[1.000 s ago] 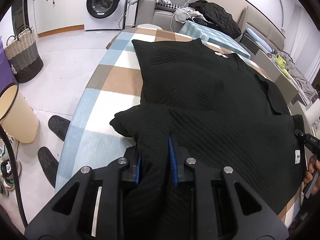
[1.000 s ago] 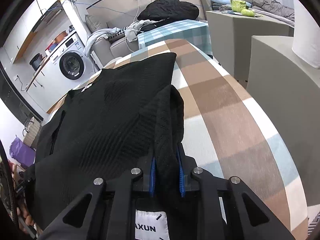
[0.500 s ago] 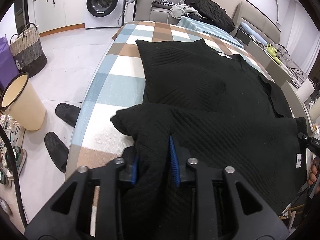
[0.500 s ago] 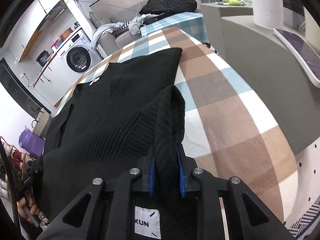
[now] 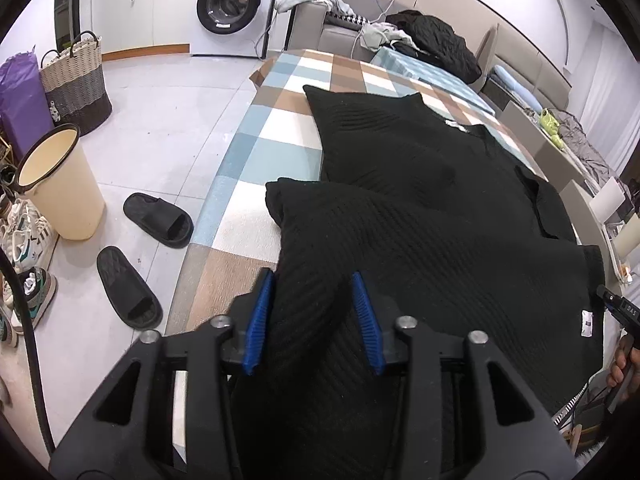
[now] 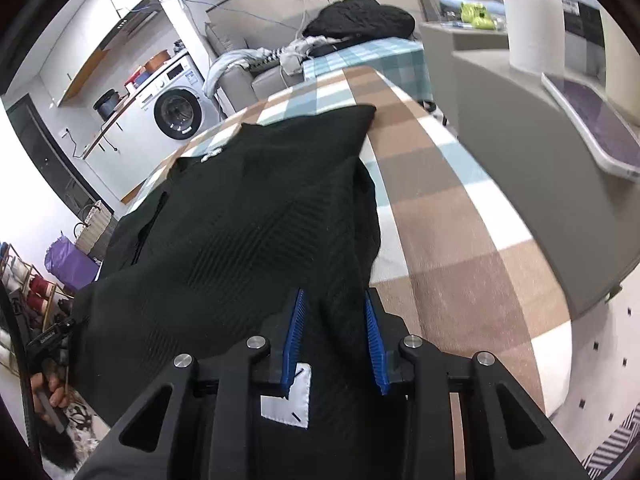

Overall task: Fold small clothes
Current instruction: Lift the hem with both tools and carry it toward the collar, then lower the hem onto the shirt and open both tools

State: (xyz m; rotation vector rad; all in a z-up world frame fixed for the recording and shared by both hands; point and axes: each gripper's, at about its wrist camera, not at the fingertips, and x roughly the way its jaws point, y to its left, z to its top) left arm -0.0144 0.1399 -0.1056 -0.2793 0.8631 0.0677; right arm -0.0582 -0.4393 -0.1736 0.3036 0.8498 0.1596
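- Floor left of the worktop [image 5: 276, 120] holds a cream bin [image 5: 60, 184] and a pair of black slippers [image 5: 158, 220]. Both are well clear of the work.
- The left gripper [image 5: 312, 320] sits at the near left corner of the worktop. Its jaws stand moderately apart, with a thick ridge of black knit lying between the blue pads, bunched rather than squeezed flat.
- The black sweater [image 5: 420, 208] covers most of the checked worktop. Its collar lies toward the far edge, and its near part rises in a loose fold toward both grippers.
- By my reading the sweater is soft, limp and fairly bulky. The ribbed knit should drape and sag instead of holding a crease, and it may stretch if pulled from one point.
- The best hold is probably at the two outer corners of the near edge, one per gripper. That keeps the fold line straight and the layers even.
- The right gripper [image 6: 332, 344] is at the near right edge of the worktop. Its jaws are likewise parted, with cloth lying between the pads, and a white label [image 6: 286, 400] shows just below them.
- A loose flap hangs beside the right pad toward the worktop's right edge. It could slide out of line, so it wants smoothing.
- A white paper roll [image 6: 532, 32] stands on a grey counter right of the worktop.
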